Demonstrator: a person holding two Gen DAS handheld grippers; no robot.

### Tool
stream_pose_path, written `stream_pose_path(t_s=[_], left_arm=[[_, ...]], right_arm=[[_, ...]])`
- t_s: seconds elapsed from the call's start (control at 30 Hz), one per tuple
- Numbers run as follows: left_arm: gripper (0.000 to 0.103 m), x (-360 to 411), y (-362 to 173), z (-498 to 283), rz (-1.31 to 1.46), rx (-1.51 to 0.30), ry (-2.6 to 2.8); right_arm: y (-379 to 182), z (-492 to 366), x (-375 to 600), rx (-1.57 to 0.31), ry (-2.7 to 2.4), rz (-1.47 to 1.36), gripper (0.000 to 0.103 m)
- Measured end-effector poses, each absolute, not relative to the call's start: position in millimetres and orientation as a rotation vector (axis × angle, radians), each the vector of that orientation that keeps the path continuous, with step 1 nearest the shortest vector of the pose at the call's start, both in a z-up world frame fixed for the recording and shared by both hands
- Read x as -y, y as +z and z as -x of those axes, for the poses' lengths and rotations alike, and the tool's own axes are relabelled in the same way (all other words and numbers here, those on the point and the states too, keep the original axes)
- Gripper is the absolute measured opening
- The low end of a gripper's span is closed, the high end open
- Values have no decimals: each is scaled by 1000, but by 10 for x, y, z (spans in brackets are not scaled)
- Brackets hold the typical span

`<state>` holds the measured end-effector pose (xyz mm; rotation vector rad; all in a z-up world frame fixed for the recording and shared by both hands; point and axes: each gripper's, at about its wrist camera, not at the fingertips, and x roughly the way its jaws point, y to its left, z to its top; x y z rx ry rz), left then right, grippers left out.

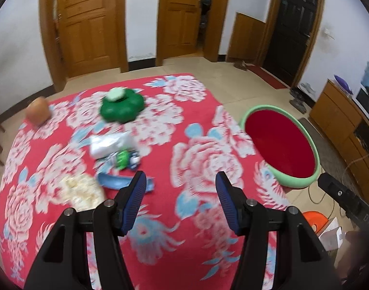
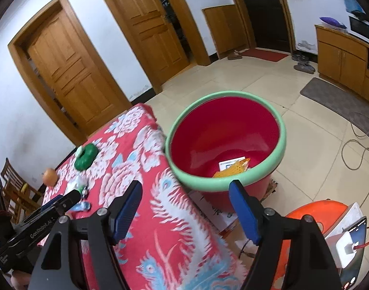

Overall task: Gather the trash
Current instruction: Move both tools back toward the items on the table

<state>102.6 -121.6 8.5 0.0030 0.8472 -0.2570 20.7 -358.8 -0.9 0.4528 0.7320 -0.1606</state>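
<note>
Trash lies on the red floral tablecloth [image 1: 191,130]: a white plastic packet [image 1: 109,143], a green and blue wrapper [image 1: 124,159], a blue strip [image 1: 116,181] and a crumpled yellowish paper [image 1: 82,191]. My left gripper [image 1: 181,177] hovers open and empty over the cloth, just right of the blue strip. Beside the table's right edge stands a red bin with a green rim [image 2: 191,176], holding an orange wrapper [image 2: 232,169] and a white card [image 2: 229,164]. My right gripper [image 2: 186,185] is open and empty, near the bin's front rim.
A green flower-shaped container [image 1: 122,107] and an orange round object [image 1: 38,108] sit at the table's far side. An orange stool [image 2: 312,210] with a white box and phone stands right of the bin. Cables cross the tiled floor. A wooden chair [image 2: 12,186] is at the left.
</note>
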Motion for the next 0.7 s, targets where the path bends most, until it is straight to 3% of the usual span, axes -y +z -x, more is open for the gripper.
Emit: stream_pose_path(t_s=[0.7], left_arm=[[60, -47, 109, -707, 135, -805, -52]], right_arm=[[78, -324, 2486, -760, -2, -241, 76]])
